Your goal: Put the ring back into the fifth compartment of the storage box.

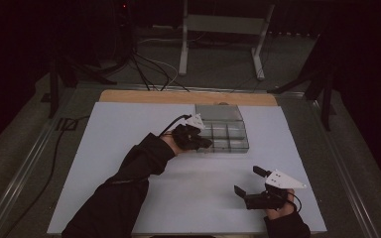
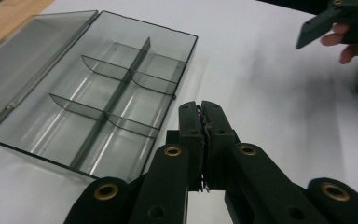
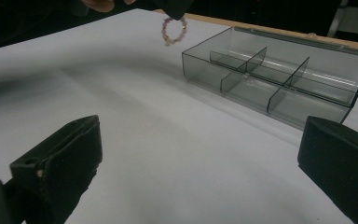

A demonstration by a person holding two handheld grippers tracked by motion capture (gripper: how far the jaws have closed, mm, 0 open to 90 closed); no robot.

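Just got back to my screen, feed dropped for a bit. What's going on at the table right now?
A person works with a gripper in each hand at a white-topped table. The left gripper is shut on a small pink beaded bracelet, which dangles from it in the air beside the clear compartment box. The box stands open with its lid folded back, and its compartments look empty. The right gripper waits open over the near side of the table, holding nothing.

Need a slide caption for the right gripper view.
Open right gripper faces the empty divided box while a beaded bracelet dangles nearby.
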